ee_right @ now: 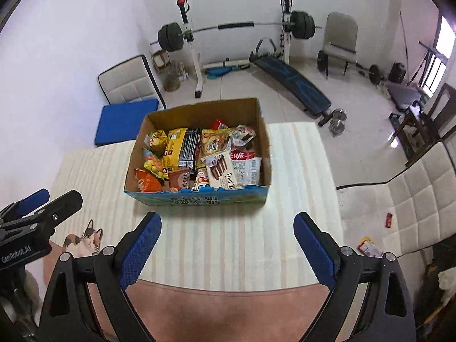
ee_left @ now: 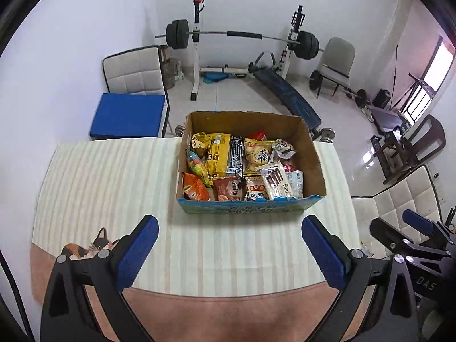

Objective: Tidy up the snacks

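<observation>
**Snacks all sitting in the box, both tongs empty and wide apart**

Snacks (ee_left: 242,168) first: every packet I can see is inside the cardboard box (ee_left: 313,154), nothing loose on the striped cloth (ee_left: 114,171).

Starting from the tongs: left gripper (ee_left: 229,253) has its 2 blue pads spread wide with nothing between them. Right gripper (ee_right: 228,252) is the same, pads well apart and empty. They hang side by side over the near edge of the table, both angled down and forward.

Straight ahead of both sits the box, well clear of the fingertips, with bare cloth in between. Its long side runs across the line the tongs point along, printed blue front wall facing them. From the left gripper the box sits a bit right of centre; from the right gripper a bit left of centre. So it's basically between the 2, and I'd call neither clearly nearer.

My guess is the sorting looks about done, or hasn't started; can't tell which.
</observation>
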Available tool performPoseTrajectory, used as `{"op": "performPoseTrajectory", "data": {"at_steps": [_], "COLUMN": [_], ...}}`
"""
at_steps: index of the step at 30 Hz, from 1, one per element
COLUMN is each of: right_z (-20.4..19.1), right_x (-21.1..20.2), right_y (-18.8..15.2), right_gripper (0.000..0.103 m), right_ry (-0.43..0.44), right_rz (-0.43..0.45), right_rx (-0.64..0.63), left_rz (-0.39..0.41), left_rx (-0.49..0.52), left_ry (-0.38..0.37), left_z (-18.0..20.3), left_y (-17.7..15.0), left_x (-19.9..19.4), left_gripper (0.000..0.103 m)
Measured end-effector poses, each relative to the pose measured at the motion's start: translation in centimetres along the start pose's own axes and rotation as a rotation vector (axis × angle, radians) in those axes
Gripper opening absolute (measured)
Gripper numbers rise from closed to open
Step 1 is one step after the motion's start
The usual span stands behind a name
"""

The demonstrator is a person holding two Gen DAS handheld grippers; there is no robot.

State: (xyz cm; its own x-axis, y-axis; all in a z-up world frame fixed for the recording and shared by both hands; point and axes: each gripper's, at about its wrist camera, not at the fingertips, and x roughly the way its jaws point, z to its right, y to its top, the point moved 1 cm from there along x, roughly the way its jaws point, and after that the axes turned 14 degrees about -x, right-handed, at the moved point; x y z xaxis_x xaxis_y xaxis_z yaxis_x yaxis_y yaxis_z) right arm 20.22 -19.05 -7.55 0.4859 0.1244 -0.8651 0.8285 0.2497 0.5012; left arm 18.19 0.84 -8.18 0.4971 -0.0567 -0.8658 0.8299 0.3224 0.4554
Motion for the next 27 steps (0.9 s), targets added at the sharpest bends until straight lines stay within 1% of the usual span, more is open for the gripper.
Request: {"op": "performPoseTrajectory", "data": {"at_steps": [5,8,14,22,24,27], "right_z": [-0.6,-1.0,-2.2,-3.0,-3.0,-2.8], "right_x": [-4.5,-6.3,-9.6,-10.7,-10.7,-10.2], "right_y": [-1.8,-2.4,-3.5,-4.0,-3.8,-3.2], "right_gripper": [0.096,0.096,0.097,0.097,0.100,0.101], "right_ry": [-0.011,-0.011,-0.043,-0.036,-0.046,-0.074], "right_rz": [0.038,0.052,0.085,0.089,0.096,0.120], "right_rx": [-0.005,-0.006,-0.033,-0.043,-0.048,-0.060], "left_rz": [-0.002,0.013,0.023,0.059,0.064,0.090], "left_rx": [0.010,0.021,0.012,0.011,0.009,0.005], "left_ry": [-0.019,-0.016,-0.021,-0.026,-0.031,-0.018], "left_z": [0.2,0.3,-0.3,-0.5,-0.6,-0.5], "left_y": [-1.7,-2.5,-3.3,-4.0,-4.0,-3.9], "left_x": [-2.6,-3.9,-6.1,-8.1,-8.1,-7.6], "left_gripper": [0.103,0.103,0.103,0.103,0.103,0.103]}}
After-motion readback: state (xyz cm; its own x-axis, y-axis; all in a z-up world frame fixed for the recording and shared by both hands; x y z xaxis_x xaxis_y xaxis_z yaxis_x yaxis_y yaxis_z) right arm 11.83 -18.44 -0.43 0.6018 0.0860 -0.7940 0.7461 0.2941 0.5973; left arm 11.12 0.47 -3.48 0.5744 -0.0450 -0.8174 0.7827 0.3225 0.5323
